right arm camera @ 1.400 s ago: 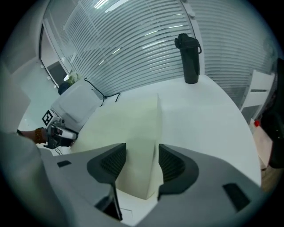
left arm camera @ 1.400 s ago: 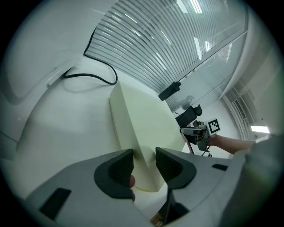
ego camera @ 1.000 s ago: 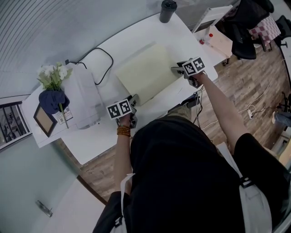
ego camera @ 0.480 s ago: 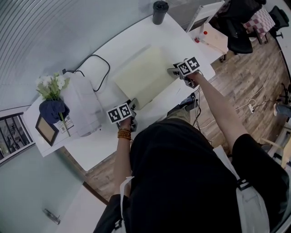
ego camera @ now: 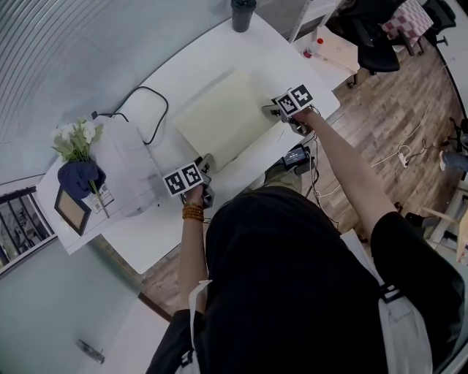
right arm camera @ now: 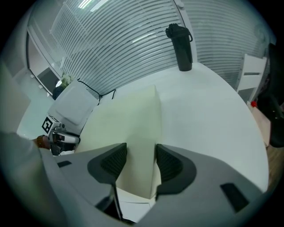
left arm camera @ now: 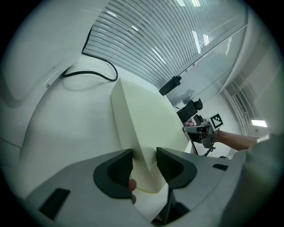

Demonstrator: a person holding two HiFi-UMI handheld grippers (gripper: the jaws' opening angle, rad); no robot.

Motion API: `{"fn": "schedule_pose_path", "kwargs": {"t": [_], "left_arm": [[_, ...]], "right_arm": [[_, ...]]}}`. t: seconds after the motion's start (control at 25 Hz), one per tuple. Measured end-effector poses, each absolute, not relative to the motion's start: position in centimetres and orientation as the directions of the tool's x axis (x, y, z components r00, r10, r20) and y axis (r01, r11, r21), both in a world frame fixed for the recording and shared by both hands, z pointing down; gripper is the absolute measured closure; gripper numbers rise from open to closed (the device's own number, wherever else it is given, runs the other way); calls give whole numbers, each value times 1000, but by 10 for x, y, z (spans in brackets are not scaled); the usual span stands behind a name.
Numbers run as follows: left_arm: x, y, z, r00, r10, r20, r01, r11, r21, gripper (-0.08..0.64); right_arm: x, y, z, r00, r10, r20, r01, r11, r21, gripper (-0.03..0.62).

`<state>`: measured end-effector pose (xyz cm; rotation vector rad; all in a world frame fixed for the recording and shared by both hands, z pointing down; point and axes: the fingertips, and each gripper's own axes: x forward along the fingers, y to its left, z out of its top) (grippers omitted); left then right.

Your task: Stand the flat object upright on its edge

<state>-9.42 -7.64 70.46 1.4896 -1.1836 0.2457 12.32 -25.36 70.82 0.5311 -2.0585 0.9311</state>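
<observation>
A thick, pale cream foam slab (ego camera: 223, 117) lies on the white table (ego camera: 146, 234). My left gripper (ego camera: 207, 162) is shut on its near left corner; in the left gripper view the slab (left arm camera: 146, 124) runs away from between the pads of that gripper (left arm camera: 144, 162). At the slab's right end my right gripper (ego camera: 269, 109) holds the edge. Its jaws have just been closing, and in the right gripper view the slab (right arm camera: 128, 124) fills the gap of that gripper (right arm camera: 141, 162). Whether the slab is lifted off the table I cannot tell.
A black tumbler (ego camera: 241, 13) stands at the table's far corner. Left of the slab are a white appliance (ego camera: 128, 168), a black cable (ego camera: 150, 109), flowers in a blue vase (ego camera: 77, 157) and a picture frame (ego camera: 71, 210). The table's near edge drops to wooden floor.
Both grippers stay on the same ends of the slab. The head view has drifted, so the table and slab sit slightly higher and further left in it.
</observation>
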Motion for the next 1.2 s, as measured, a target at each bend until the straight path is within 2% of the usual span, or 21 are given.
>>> {"fn": "schedule_pose_path", "kwargs": {"t": [1.2], "left_arm": [[-94, -64, 707, 480, -536, 695, -743, 173, 647, 391]], "right_arm": [[127, -237, 698, -547, -120, 828, -652, 682, -332, 403]]}}
